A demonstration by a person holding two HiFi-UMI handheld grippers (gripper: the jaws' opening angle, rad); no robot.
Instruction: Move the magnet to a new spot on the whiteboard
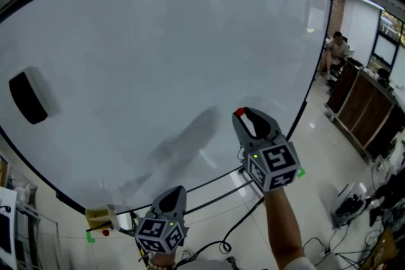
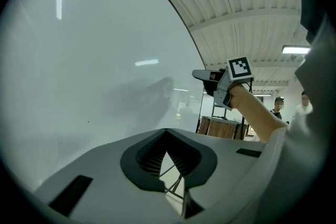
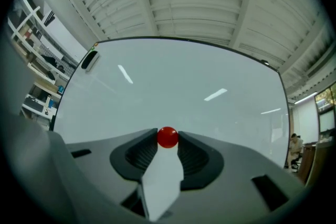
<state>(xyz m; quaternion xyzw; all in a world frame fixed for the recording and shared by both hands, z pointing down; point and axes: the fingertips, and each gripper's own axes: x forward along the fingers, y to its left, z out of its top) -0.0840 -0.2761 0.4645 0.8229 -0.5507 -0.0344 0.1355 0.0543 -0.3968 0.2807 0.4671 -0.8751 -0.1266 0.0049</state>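
Red magnet [image 3: 167, 137] is clamped at the right tongs' [image 1: 243, 117] tips, whole only in the right gripper view (a speck in the head view), before the whiteboard [image 1: 158, 60]; left tongs [image 2: 166, 131] together, level, empty.

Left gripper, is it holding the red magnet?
No, the left gripper is shut on nothing; the right gripper pinches the red magnet.

Left gripper [image 2: 167, 132] closed, right gripper [image 1: 242, 116] clamped.
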